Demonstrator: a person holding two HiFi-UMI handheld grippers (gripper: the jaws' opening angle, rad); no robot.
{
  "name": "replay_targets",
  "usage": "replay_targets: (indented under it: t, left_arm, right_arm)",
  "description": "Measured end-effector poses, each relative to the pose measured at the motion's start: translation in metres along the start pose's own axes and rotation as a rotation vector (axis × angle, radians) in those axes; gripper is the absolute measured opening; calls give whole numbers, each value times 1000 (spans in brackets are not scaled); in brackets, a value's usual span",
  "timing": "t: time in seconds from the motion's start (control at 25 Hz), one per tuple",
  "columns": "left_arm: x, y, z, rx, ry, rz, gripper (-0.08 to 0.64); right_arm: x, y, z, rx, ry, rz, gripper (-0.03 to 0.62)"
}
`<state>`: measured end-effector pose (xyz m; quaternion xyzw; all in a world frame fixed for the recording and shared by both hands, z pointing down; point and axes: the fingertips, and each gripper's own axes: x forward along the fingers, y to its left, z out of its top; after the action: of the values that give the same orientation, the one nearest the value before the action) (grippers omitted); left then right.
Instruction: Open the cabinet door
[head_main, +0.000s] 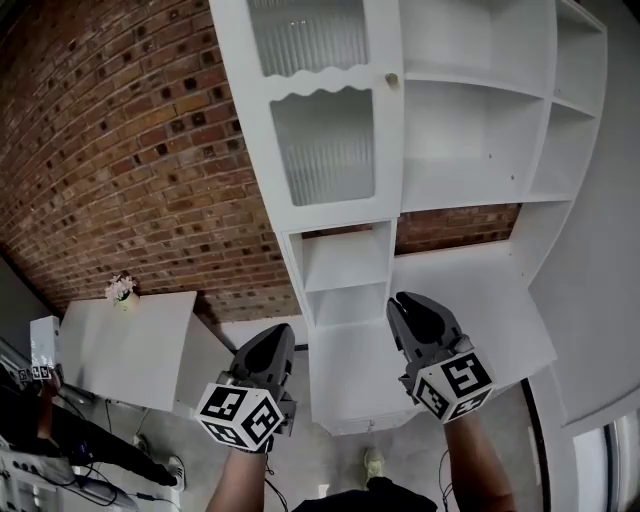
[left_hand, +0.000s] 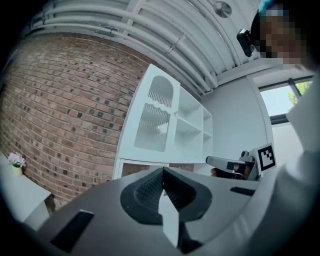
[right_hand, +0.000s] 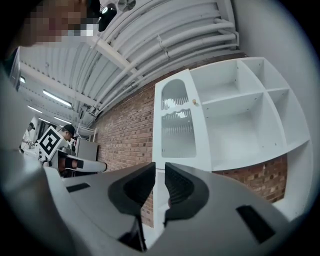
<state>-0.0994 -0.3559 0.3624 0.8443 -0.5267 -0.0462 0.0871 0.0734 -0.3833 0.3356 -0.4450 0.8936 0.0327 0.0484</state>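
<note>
A tall white cabinet stands against a brick wall. Its ribbed-glass cabinet door (head_main: 320, 130) is closed flat, with a small round knob (head_main: 391, 79) on its right edge. Both grippers hang in the air well short of the cabinet and touch nothing. My left gripper (head_main: 283, 335) is shut and empty, its tips meeting (left_hand: 162, 172). My right gripper (head_main: 400, 303) has a narrow gap between its jaws (right_hand: 159, 166), with nothing in it. In the right gripper view the door (right_hand: 177, 125) and knob (right_hand: 195, 102) lie straight ahead beyond the jaws.
Open white shelves (head_main: 470, 120) fill the cabinet to the right of the door, and small cubbies (head_main: 345, 280) sit below it. A low white unit with a flower pot (head_main: 122, 288) stands at the left. A person (right_hand: 65, 132) is far off at the left.
</note>
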Motion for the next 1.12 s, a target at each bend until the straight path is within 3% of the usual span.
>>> replay_targets:
  t: [0.32,0.52,0.76,1.12]
  left_arm:
    - [70,3,-2,6,-19,61,3]
    - [95,10,-3,12,-8,98,3]
    - [99,25,-4,26,2,135,3]
    - [112,37,-8,25,17,142,3]
  right_arm:
    - [53,-74,-11,4,-13,52,84]
    - [91,-118,-16,30,-12,41,126]
    - [138,-140,-28,12,30,44,238]
    - [175,-174,-27,-15,43,-27,287]
